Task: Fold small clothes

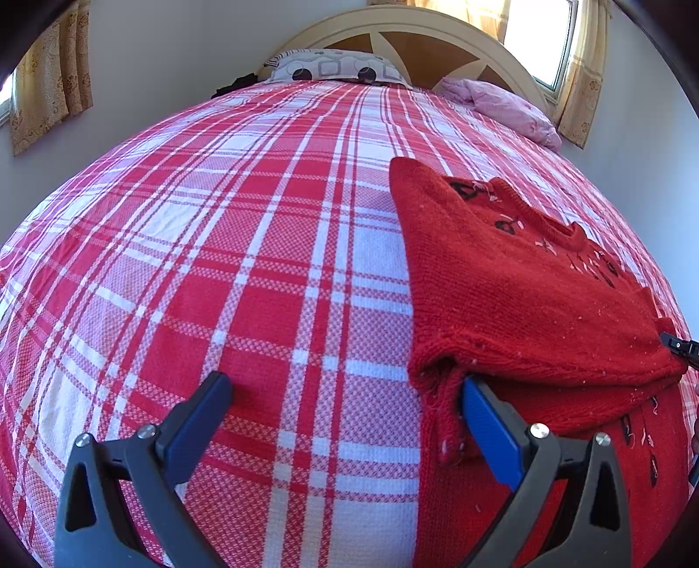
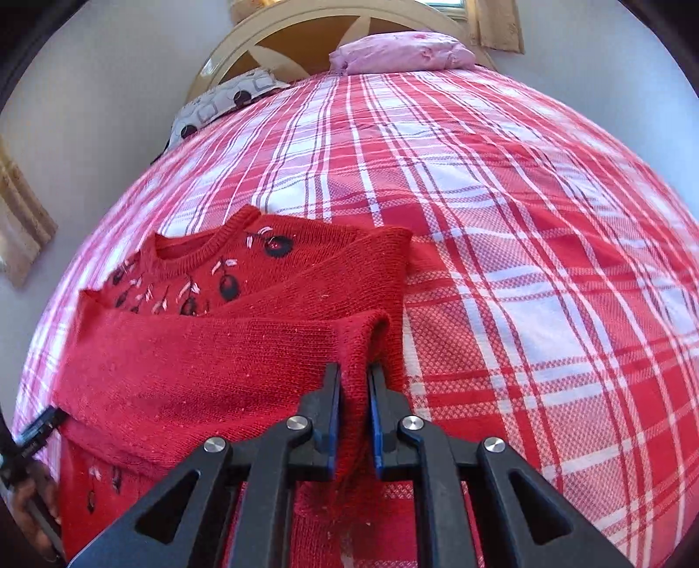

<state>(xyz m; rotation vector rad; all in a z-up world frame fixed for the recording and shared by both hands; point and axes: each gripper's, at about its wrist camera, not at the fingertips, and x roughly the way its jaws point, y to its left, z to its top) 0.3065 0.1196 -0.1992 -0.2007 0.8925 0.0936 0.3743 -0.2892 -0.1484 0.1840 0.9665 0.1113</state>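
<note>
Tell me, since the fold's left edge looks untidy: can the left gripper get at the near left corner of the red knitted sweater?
Probably yes. The left gripper is open, one finger already at the red knitted sweater corner, only plaid bedsheet around.

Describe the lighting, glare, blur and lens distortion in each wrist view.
Left wrist view: the window at top right is blown out to white; the fisheye bulges the bedspread into a dome, with dark corners; the sweater is sharp. Right wrist view: same bulge and dark corners, even daylight, no strong glare; the sweater's left part and the bedspread's left edge look slightly smeared.
</note>
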